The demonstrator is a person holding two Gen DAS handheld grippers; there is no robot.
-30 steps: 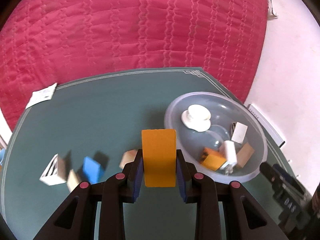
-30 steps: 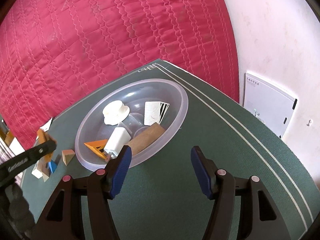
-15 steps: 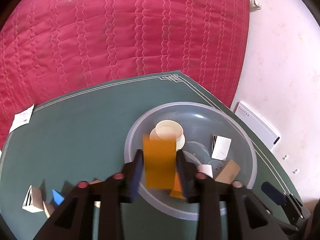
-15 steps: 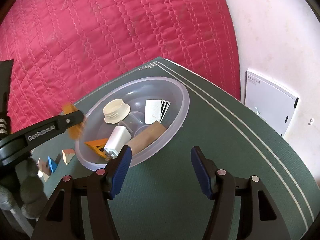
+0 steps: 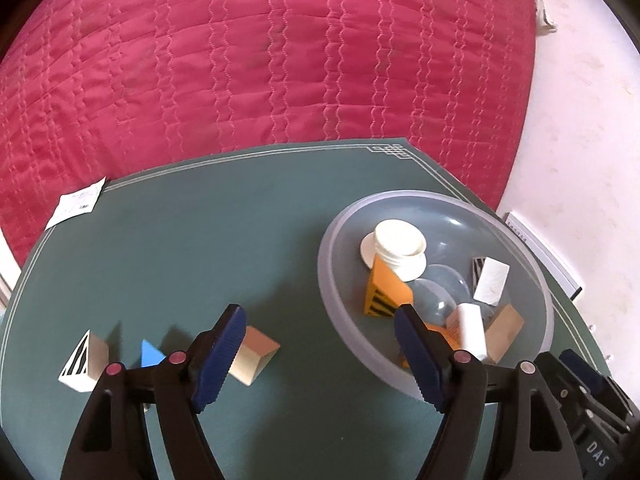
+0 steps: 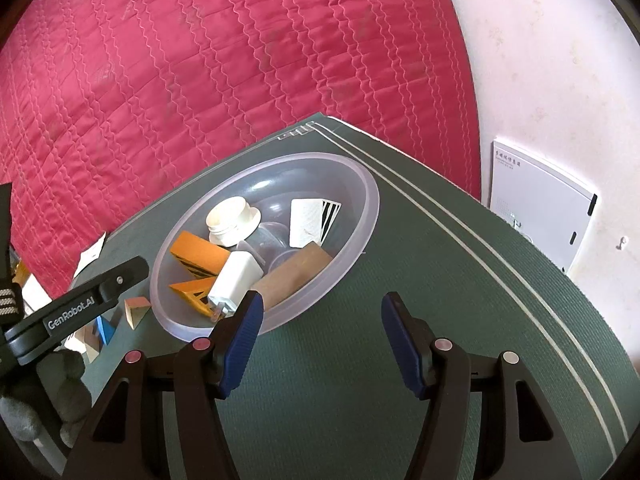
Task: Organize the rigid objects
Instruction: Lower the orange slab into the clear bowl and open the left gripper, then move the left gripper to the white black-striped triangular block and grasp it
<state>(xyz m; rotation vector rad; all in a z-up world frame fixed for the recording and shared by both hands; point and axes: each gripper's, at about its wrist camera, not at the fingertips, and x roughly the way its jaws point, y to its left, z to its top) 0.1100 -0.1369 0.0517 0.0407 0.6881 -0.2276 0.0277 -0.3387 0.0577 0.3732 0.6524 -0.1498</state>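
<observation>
Six pieces lie in the clear bowl [image 5: 436, 288]; three blocks [image 5: 256, 354] wait left on the surface [image 5: 224, 240]. Left tool [image 5: 316, 354] just opened — empty; right tool [image 6: 322, 338] half-open, empty.

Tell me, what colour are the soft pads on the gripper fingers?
Dark blue pads on black arms. The right wrist view shows them best.

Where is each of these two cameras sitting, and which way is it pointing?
Left wrist: rides the left tongs, open, looking down at the green mat and loose blocks.
Right wrist: rides the right tongs, open, facing the clear bowl; a gloved hand shows.
Shared: the bowl and orange block.
</observation>
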